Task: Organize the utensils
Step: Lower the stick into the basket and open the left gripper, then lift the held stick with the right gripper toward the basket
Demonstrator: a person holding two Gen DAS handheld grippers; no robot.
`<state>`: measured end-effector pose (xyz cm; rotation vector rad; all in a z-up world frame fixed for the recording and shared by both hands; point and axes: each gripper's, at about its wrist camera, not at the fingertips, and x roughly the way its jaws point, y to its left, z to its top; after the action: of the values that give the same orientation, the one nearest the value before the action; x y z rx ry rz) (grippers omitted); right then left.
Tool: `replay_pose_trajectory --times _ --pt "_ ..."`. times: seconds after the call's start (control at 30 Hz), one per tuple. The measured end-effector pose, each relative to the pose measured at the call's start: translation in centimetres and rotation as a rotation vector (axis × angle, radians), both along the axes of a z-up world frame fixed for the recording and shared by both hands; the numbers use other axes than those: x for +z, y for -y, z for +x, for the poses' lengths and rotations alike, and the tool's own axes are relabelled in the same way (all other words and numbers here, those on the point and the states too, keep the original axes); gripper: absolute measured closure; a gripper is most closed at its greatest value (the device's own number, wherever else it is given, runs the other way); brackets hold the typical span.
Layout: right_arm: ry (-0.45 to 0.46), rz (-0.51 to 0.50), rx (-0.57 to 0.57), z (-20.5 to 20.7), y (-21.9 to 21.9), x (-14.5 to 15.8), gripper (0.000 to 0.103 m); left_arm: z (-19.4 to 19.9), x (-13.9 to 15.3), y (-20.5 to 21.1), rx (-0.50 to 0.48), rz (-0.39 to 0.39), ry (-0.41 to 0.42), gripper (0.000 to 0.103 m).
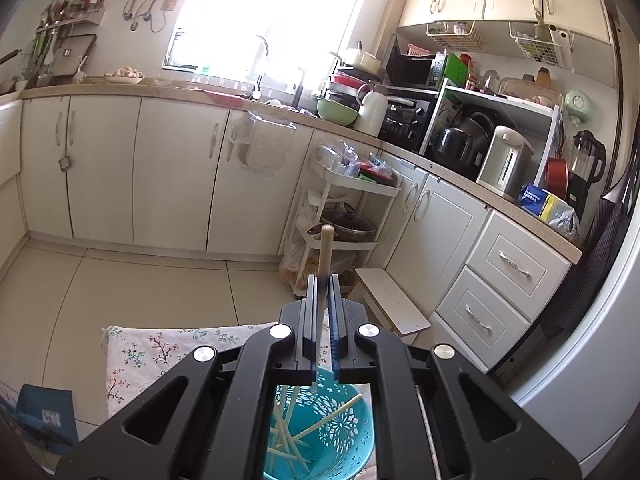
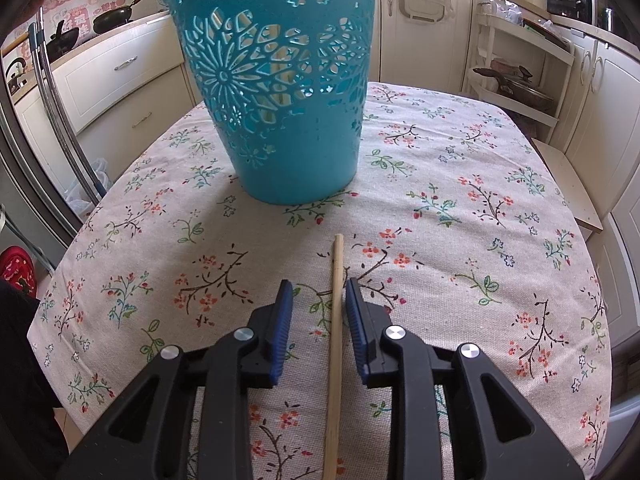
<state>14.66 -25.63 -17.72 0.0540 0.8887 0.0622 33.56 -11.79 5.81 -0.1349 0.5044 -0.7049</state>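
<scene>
Cream kitchen cabinets (image 1: 172, 168), beige countertop (image 1: 480, 184), bright overexposed window (image 1: 272, 12), pale tiled floor (image 1: 140, 284), white tiered trolley (image 1: 340, 216), steel refrigerator (image 1: 592, 340), floral-clothed tabletop (image 2: 460, 208), wall-hung wire baskets (image 1: 456, 34).

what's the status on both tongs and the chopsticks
Left tongs shut on one chopstick above blue basket. Right tongs open astride chopstick on tablecloth. Nothing blocking.

The basket (image 2: 276, 92) is smooth turquoise plastic with a slight sheen, its wall pierced in flower cutouts. Under it the tablecloth (image 2: 460, 240) is coarse, matt woven cloth printed with small blossoms. The chopstick (image 2: 335, 332) on it looks like pale, unvarnished wood, and the right gripper (image 2: 318, 292) is matt black plastic with ribbed blue pads (image 2: 356, 320).
</scene>
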Motion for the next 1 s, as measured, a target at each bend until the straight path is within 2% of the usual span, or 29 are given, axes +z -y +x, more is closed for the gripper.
replay_pose_trajectory --times 0.27,0.43,0.5,0.57,0.63,0.7,0.83,1.0 --pt "0.000 0.000 -0.001 0.0 0.0 0.0 0.075 0.4 -2.3 0.7 -0.007 0.030 -0.057 0.098" --pt "0.003 0.000 0.006 0.0 -0.2 0.0 0.073 0.5 -4.5 1.3 -0.003 0.090 -0.097 0.098" --pt "0.004 -0.001 0.009 0.0 -0.2 0.0 0.072 0.1 -5.4 0.9 0.035 0.115 -0.102 0.097" --pt "0.004 -0.002 0.011 0.0 -0.2 0.0 0.072 -0.6 -6.2 0.6 0.072 0.157 -0.091 0.088" --pt "0.004 -0.002 0.012 0.0 -0.2 0.0 0.072 -1.4 -6.9 0.2 0.133 0.204 -0.079 0.049" --pt "0.003 0.000 0.011 0.0 -0.2 0.0 0.072 -2.4 -7.7 -0.5 0.209 0.242 -0.057 0.034" --pt "0.000 -0.015 0.003 -0.1 -0.2 0.0 0.077 -3.7 -8.8 -2.0 0.272 0.270 -0.049 0.021" --pt "-0.011 -0.010 -0.031 0.1 0.7 0.1 0.094 -4.1 -9.8 -3.6 0.307 0.313 -0.043 0.017"
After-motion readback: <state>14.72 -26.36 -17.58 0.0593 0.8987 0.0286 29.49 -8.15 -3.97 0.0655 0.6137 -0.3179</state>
